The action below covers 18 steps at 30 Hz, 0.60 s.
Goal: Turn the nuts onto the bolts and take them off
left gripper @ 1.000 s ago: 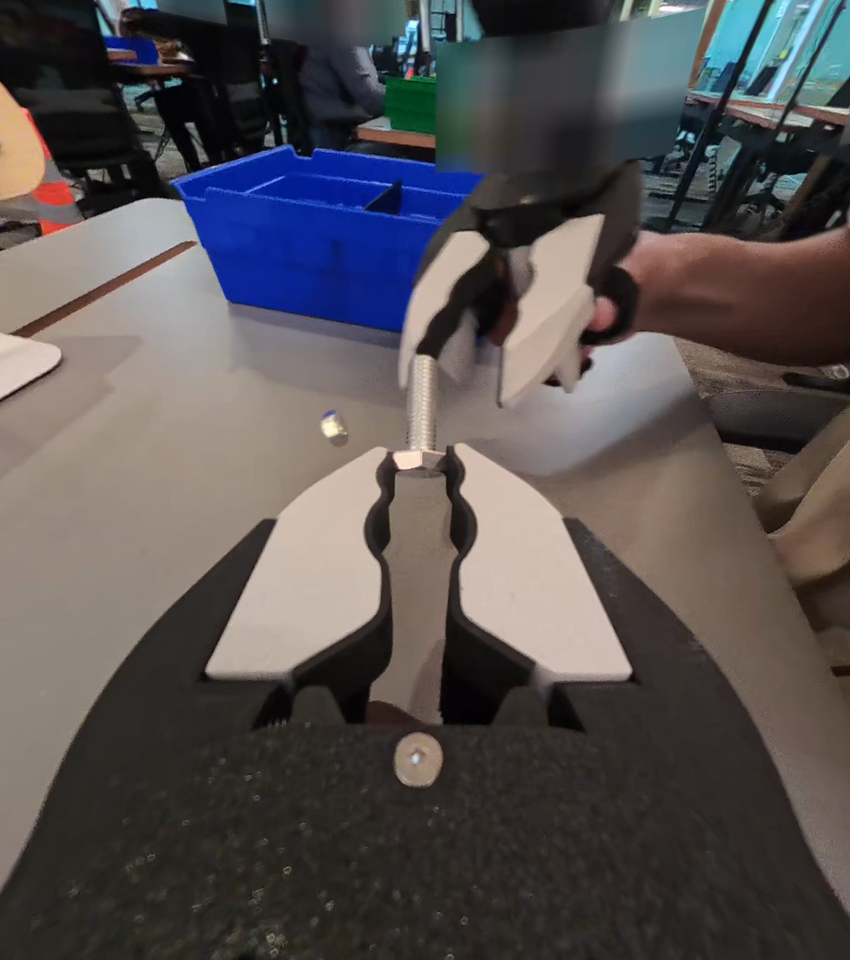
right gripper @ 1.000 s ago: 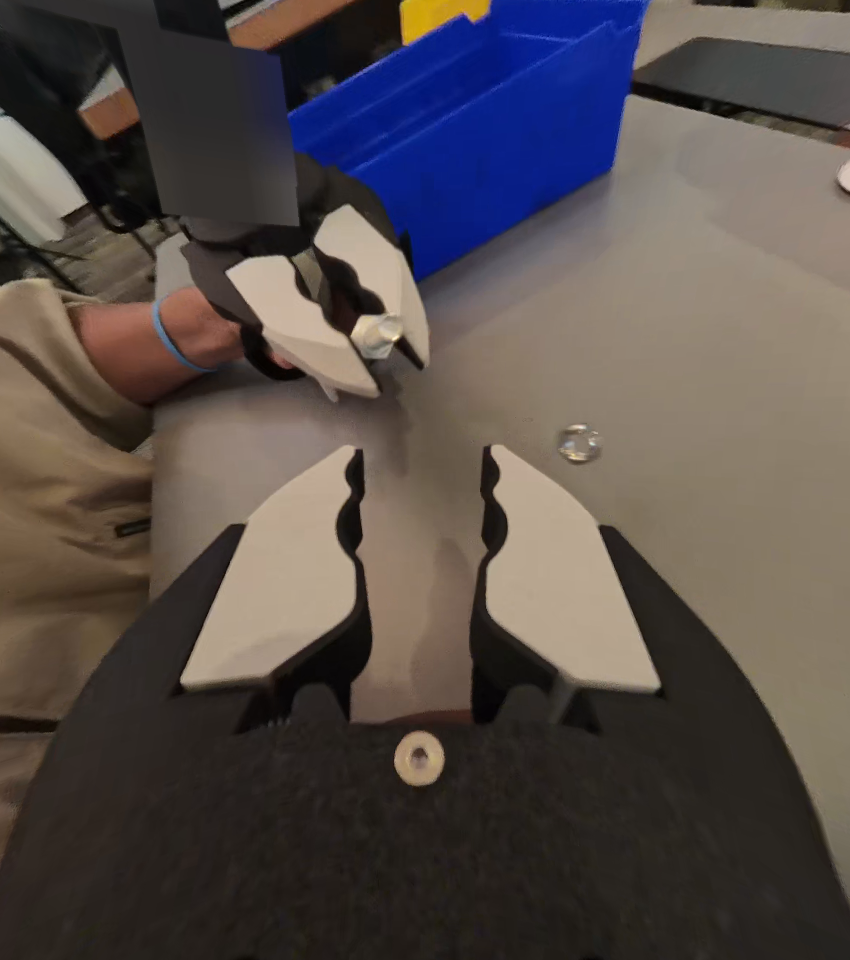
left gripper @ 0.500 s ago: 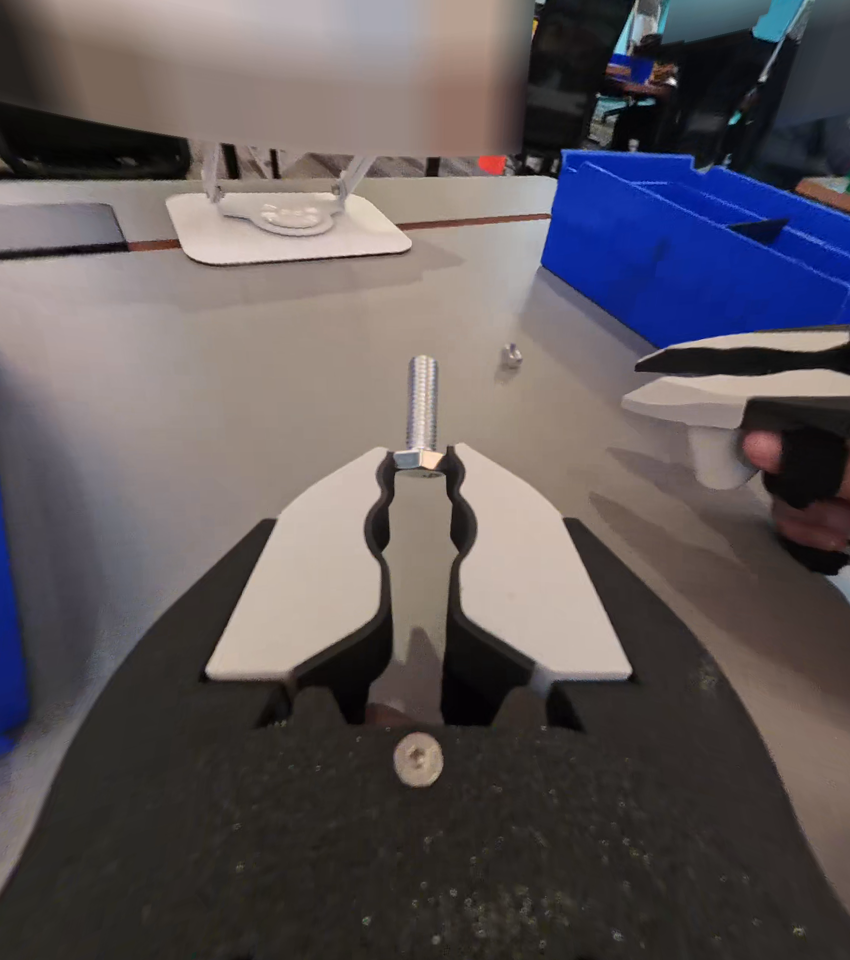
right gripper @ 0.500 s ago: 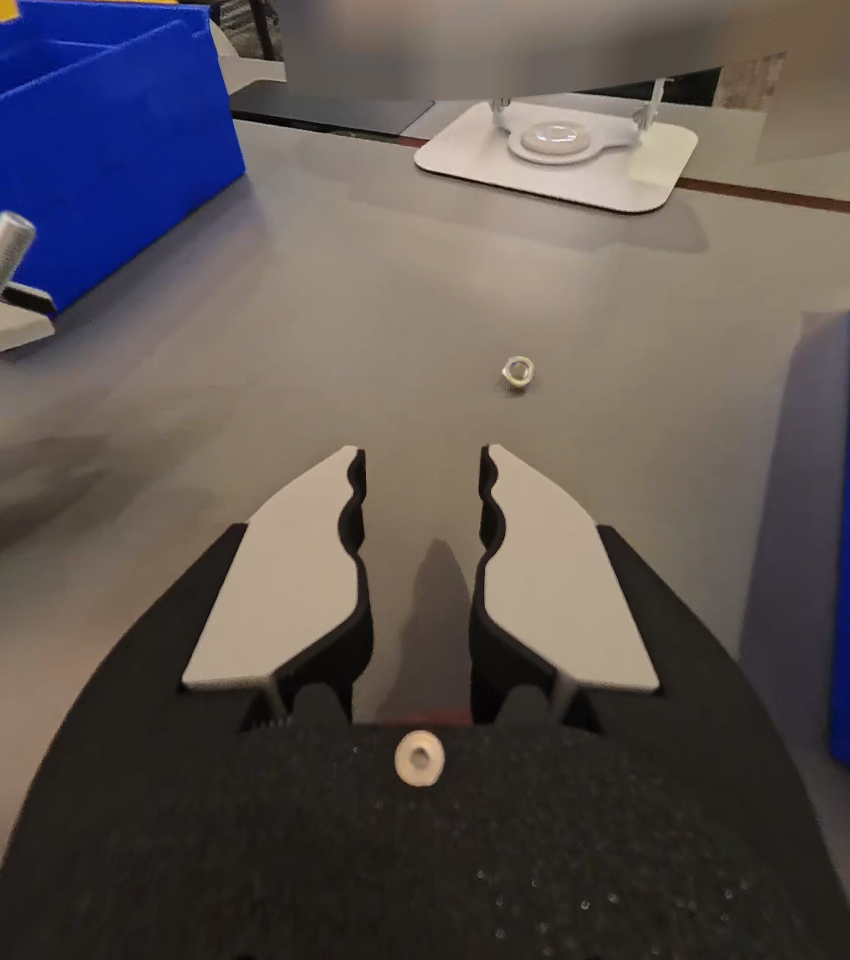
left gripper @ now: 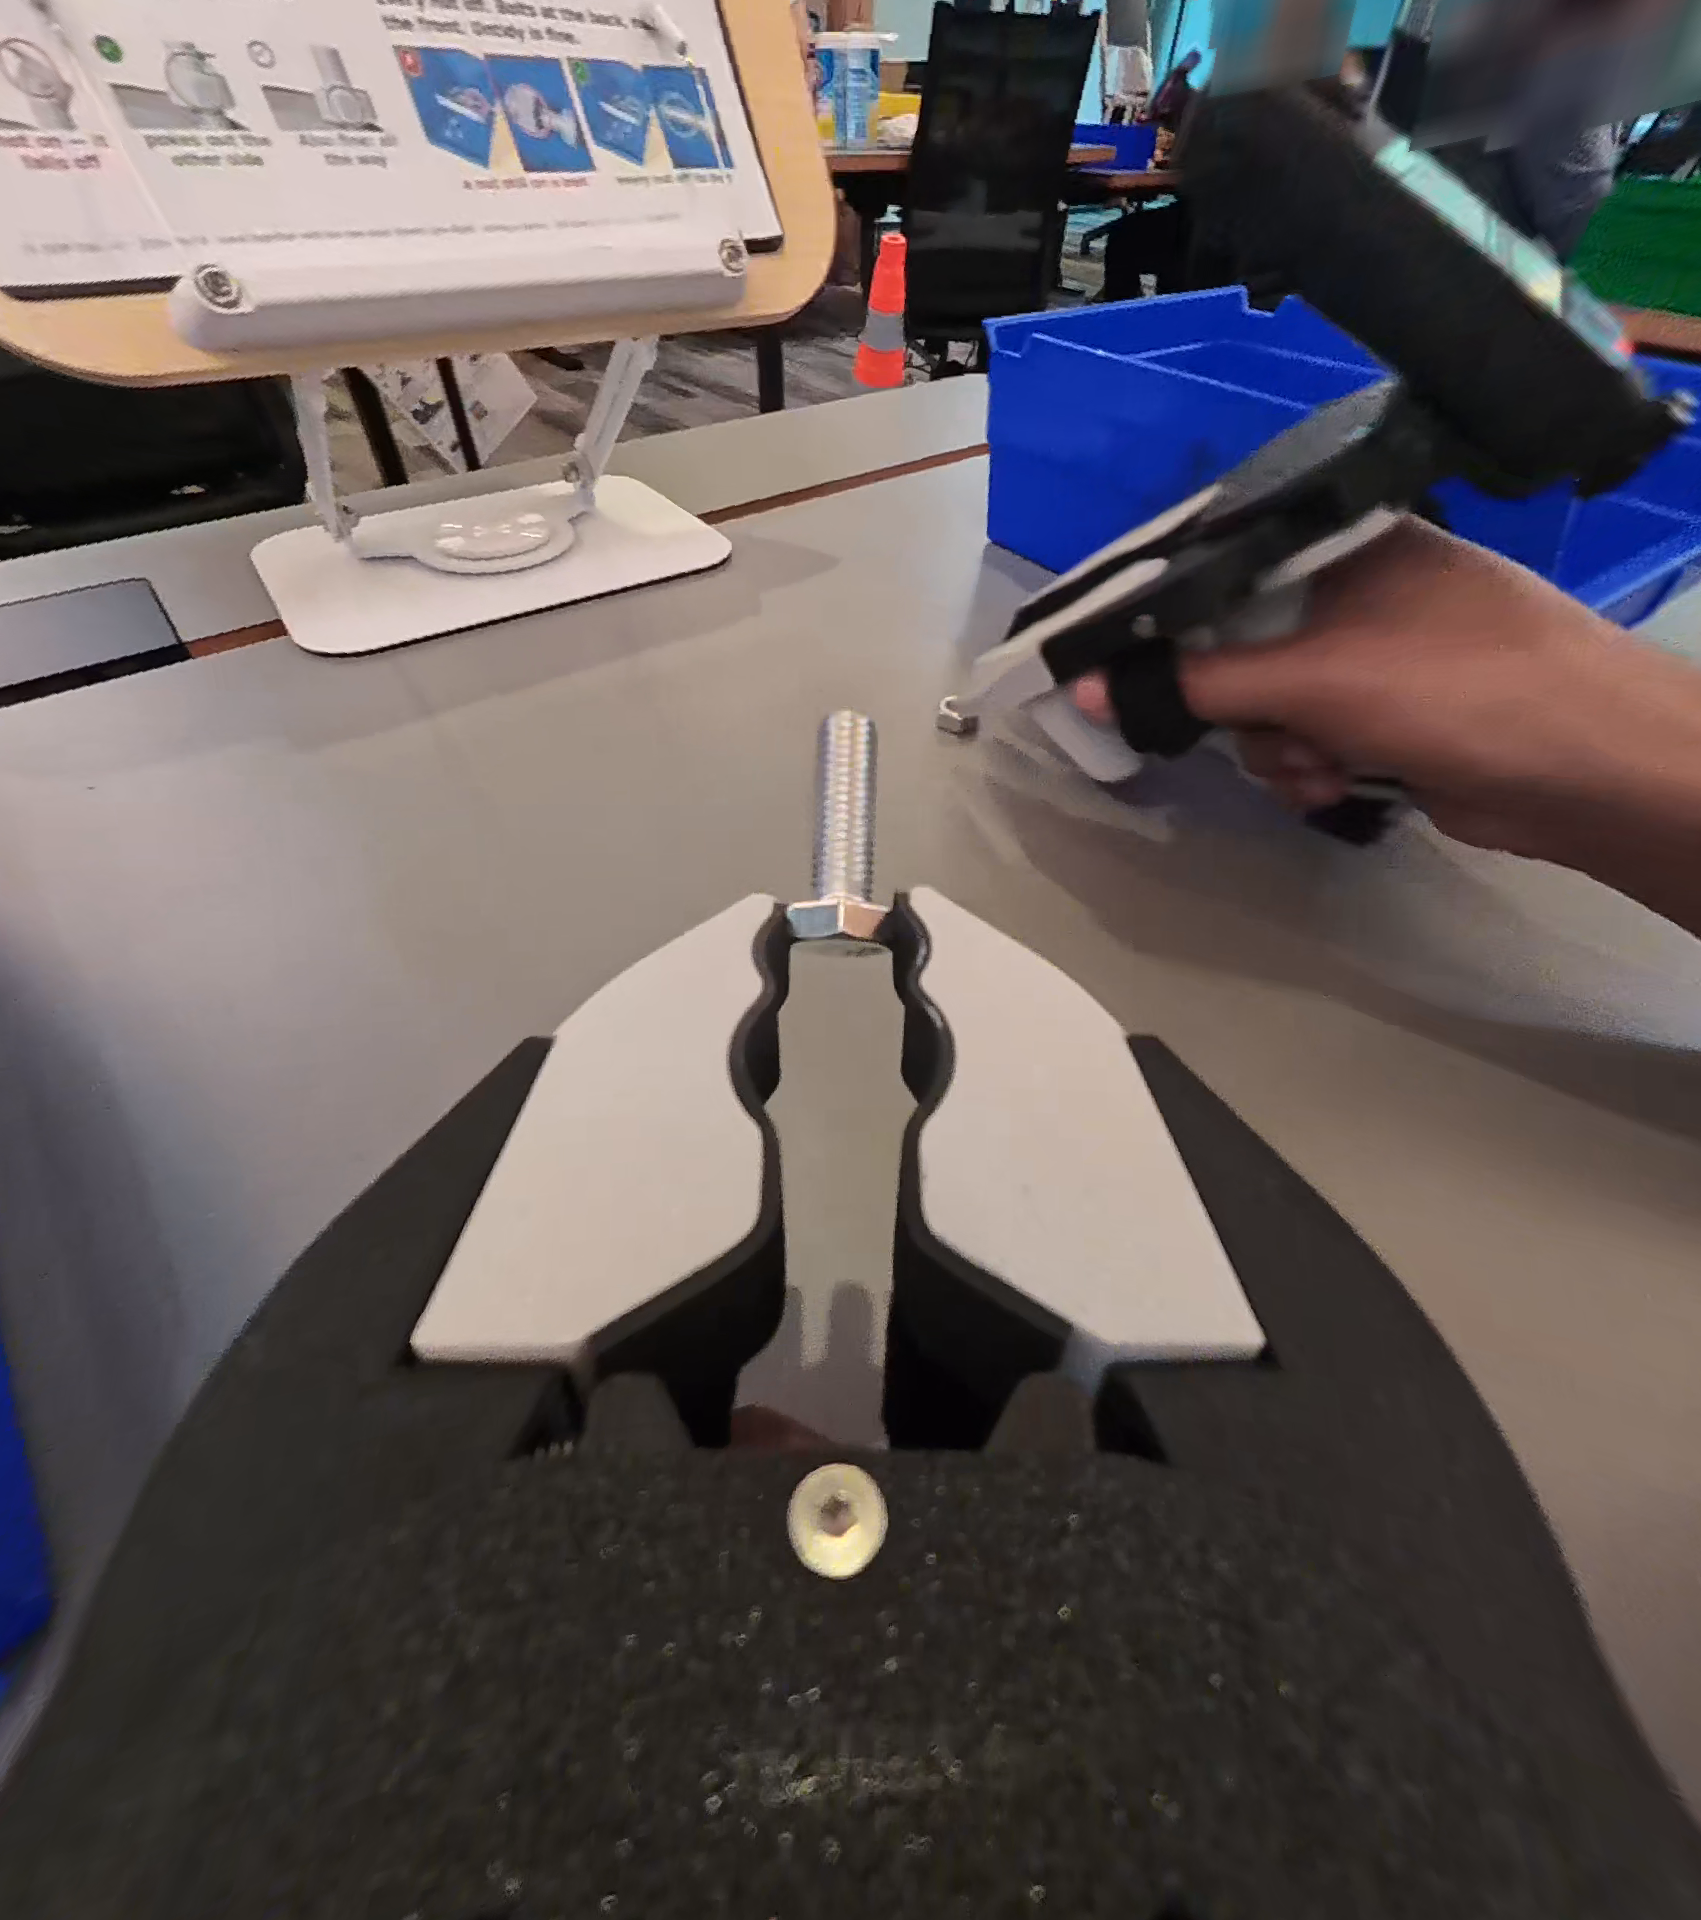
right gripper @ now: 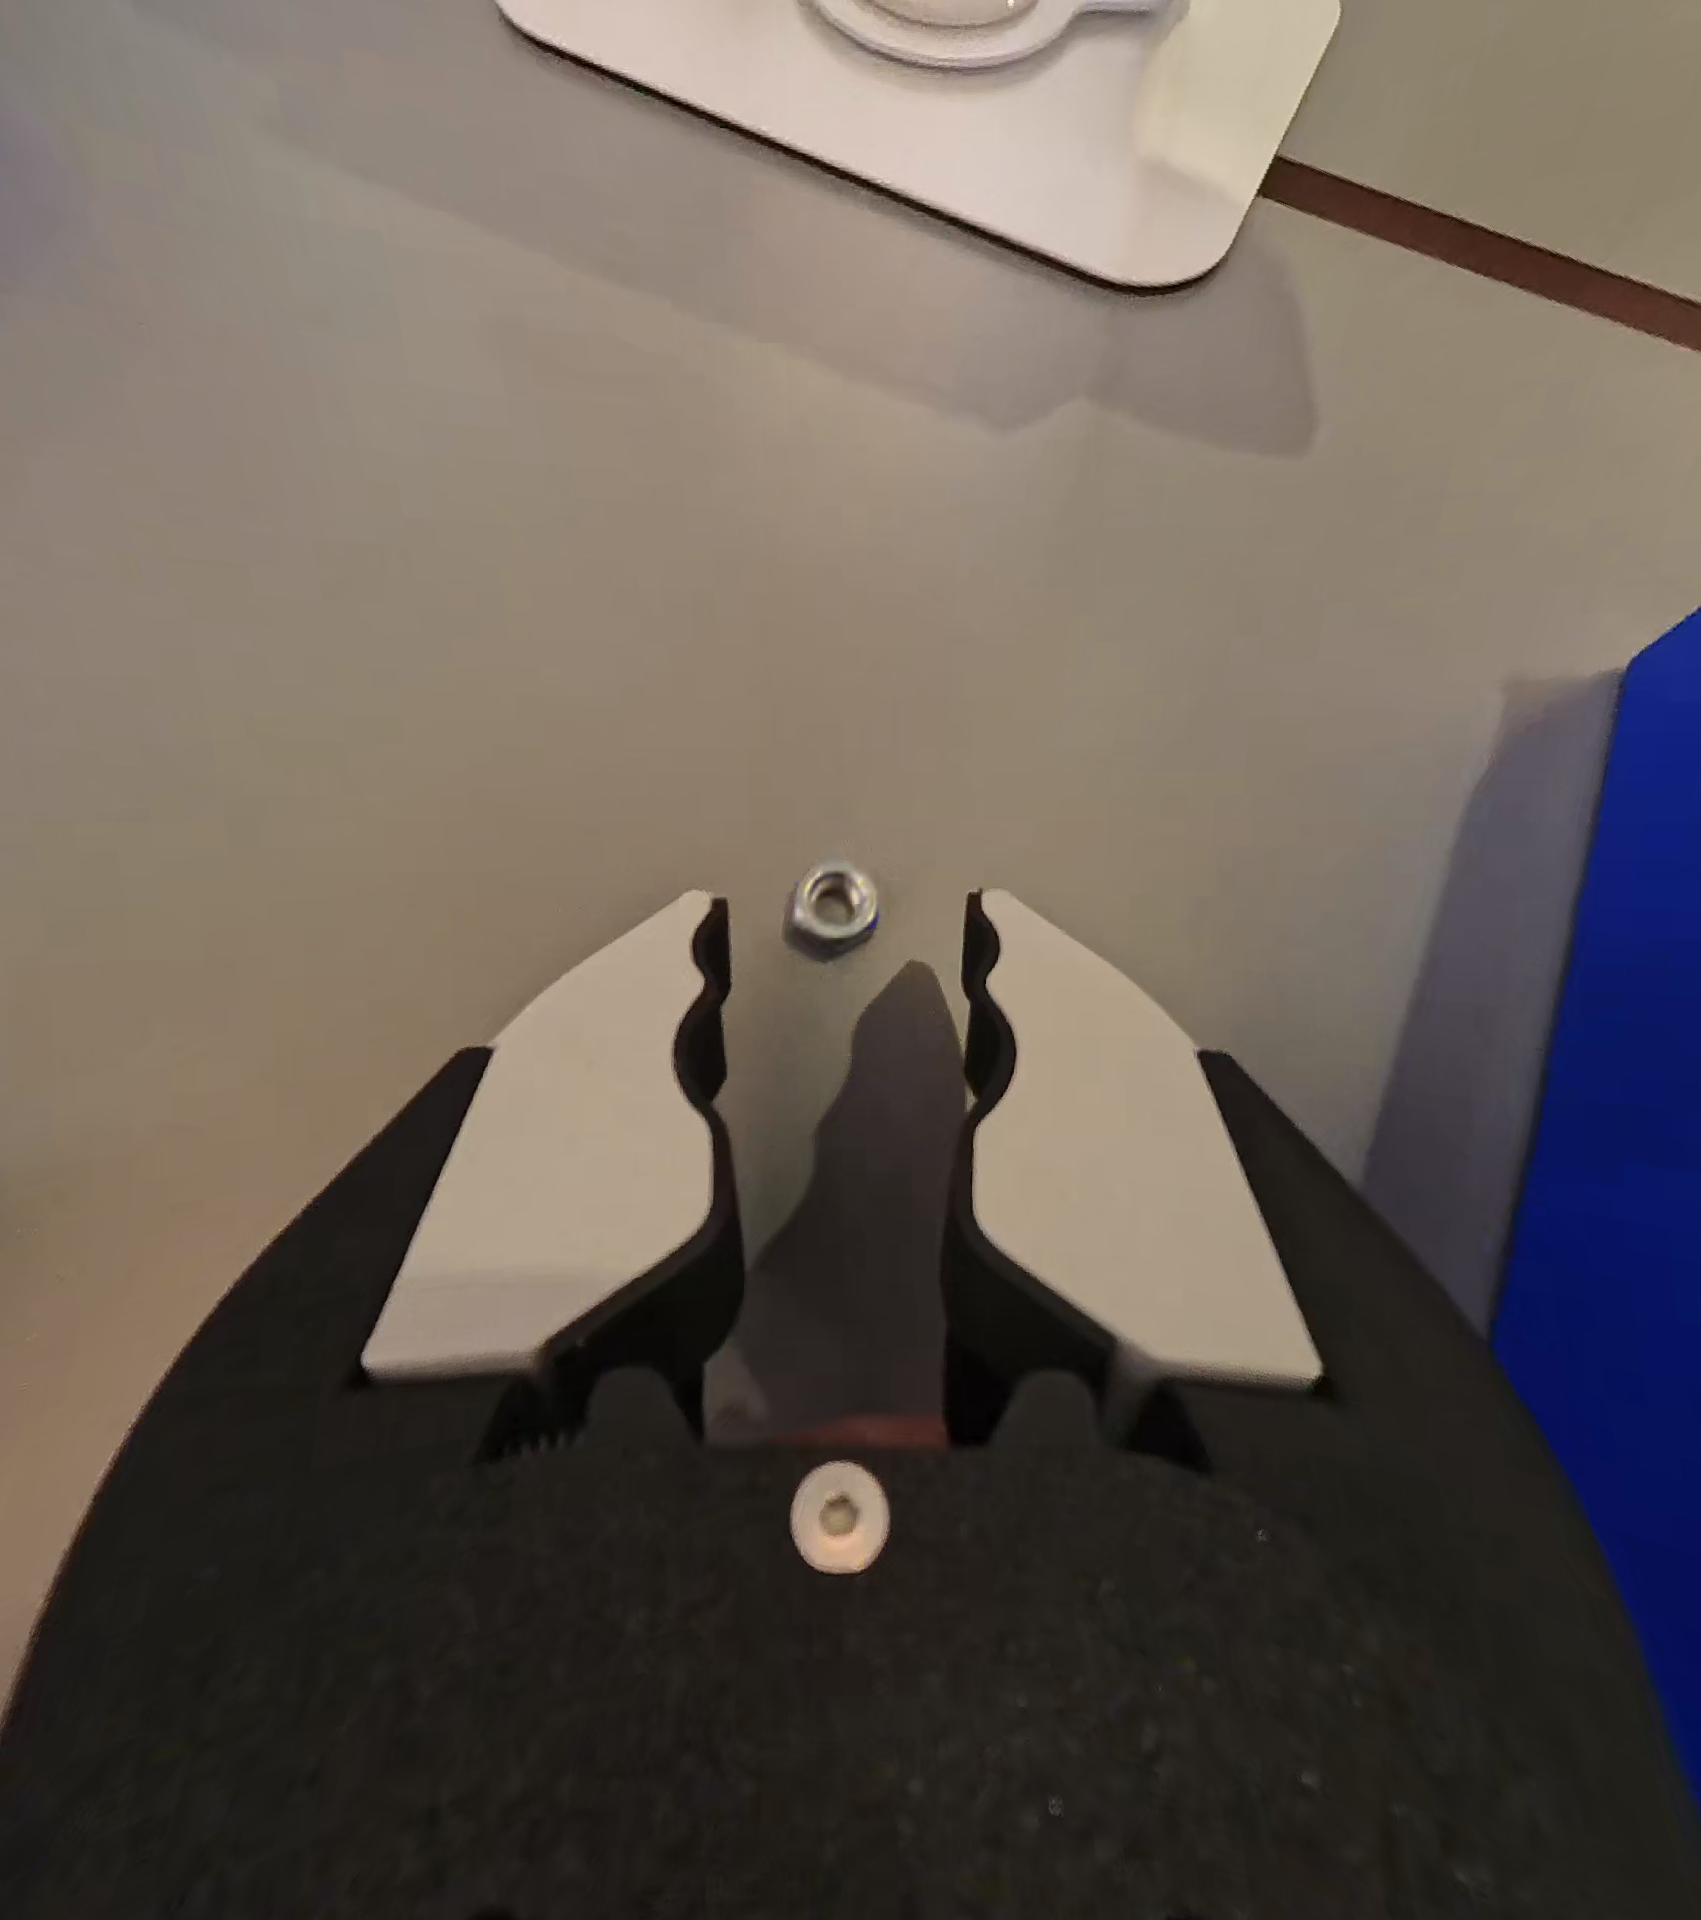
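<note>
The only writing is on a white instruction sheet [left gripper: 326, 114] clipped to a tilted board on a white stand [left gripper: 487, 556] at the far side of the surface. It bears small pictures, red and green round marks and lines of print, mostly blurred. The right wrist view shows no writing.

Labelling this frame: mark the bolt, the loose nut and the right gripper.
bolt [left gripper: 844, 800], left wrist view, on its threaded shank.
nut [right gripper: 831, 921], right wrist view, on its rim.
right gripper [right gripper: 844, 925], right wrist view, midway between its open fingertips.
</note>
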Available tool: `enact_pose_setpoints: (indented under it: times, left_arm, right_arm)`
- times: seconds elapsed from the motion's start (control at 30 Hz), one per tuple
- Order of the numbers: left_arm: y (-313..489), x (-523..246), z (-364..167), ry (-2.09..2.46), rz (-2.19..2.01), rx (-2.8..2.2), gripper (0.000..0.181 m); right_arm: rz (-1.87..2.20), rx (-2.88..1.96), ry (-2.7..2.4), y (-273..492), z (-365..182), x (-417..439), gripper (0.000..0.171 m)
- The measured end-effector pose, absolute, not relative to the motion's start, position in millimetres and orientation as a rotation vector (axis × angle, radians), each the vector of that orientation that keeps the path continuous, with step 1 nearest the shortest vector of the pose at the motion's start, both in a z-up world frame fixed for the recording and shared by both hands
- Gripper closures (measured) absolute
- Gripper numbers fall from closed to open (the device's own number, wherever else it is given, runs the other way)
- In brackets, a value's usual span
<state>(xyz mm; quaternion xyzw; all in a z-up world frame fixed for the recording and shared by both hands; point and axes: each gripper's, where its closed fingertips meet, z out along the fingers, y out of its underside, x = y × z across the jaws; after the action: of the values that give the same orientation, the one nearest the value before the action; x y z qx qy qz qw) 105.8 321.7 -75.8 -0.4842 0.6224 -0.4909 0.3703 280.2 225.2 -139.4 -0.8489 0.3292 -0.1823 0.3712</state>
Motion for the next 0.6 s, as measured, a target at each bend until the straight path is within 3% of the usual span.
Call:
enact_pose_setpoints:
  times: [0.2,0.27,0.43,0.6]
  left_arm:
    - [315,104,-76,1.637,-1.298,-1.218,0.163]
    - [315,105,-78,1.647,-1.307,-1.228,0.163]
    - [312,104,-80,1.673,-1.295,-1.215,0.163]
    - [309,104,-81,1.686,-1.267,-1.191,0.163]
  right_arm:
    - [-0.398,-2.238,0.907,232,-159,288,0.13]
    - [-0.371,-2.24,0.892,234,-159,286,0.154]
    - [-0.429,-2.258,0.818,237,-155,284,0.154]
    - [-0.723,-2.061,0.517,242,-62,250,0.154]
